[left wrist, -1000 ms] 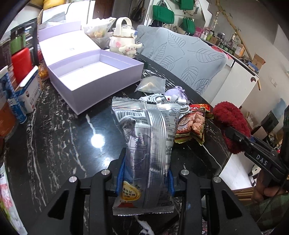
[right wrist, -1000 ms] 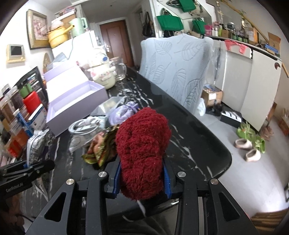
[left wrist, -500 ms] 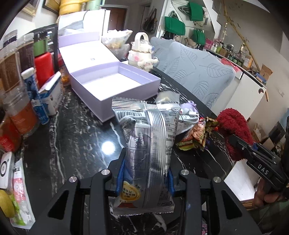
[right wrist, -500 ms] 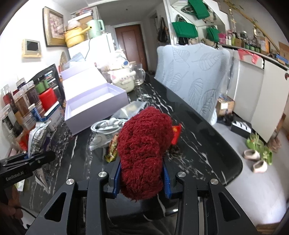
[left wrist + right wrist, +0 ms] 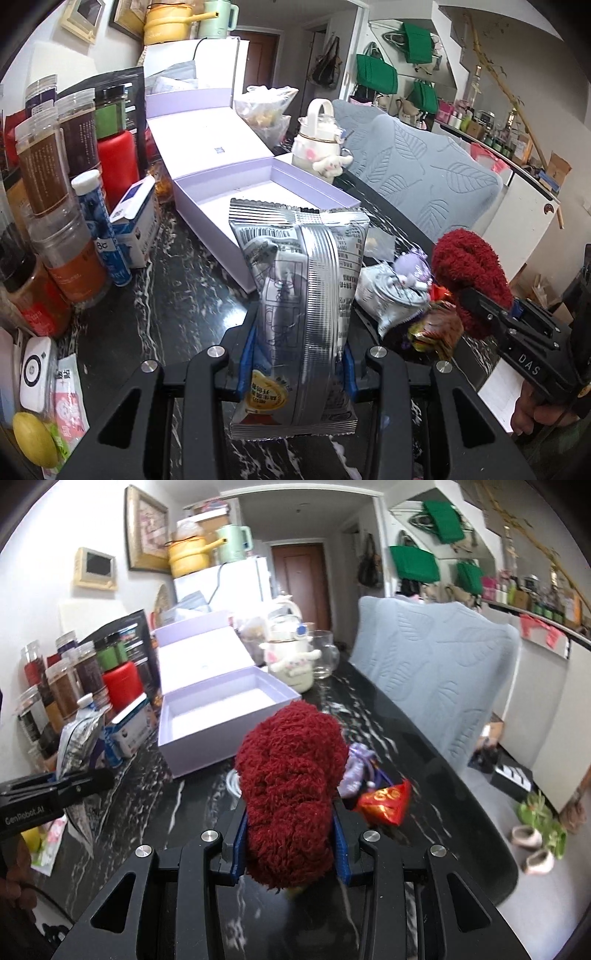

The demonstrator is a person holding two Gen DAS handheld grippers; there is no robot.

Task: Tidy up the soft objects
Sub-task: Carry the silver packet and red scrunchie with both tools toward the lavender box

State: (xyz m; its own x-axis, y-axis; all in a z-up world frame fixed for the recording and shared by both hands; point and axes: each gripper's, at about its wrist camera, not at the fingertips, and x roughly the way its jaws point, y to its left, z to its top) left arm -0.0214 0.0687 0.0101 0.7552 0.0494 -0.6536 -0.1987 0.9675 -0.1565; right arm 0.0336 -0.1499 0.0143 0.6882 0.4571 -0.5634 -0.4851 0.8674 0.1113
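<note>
My left gripper (image 5: pixel 295 363) is shut on a silver foil snack bag (image 5: pixel 299 295), held upright above the black marble table (image 5: pixel 177 314). My right gripper (image 5: pixel 290 843) is shut on a fluffy dark red bundle (image 5: pixel 291 786), also lifted off the table. The red bundle (image 5: pixel 467 273) and right gripper show at the right of the left wrist view. The snack bag (image 5: pixel 79 738) and left gripper show at the left of the right wrist view. An open lilac box (image 5: pixel 266 195) (image 5: pixel 221 716) with its lid raised lies beyond both, its inside bare.
A small purple plush (image 5: pixel 356 770), a red packet (image 5: pixel 386 799), a cable bag (image 5: pixel 388 291) and a snack packet (image 5: pixel 434 328) lie on the table. Jars, a red canister (image 5: pixel 118 162) and a blue-white carton (image 5: pixel 136 218) line the left. A teapot (image 5: pixel 291 661) and grey chair (image 5: pixel 436 664) stand beyond.
Both grippers have risen and tilted up with their loads still clamped. The lilac box and left-hand jars have come further into view. The pile on the table sits lower in the frames.
</note>
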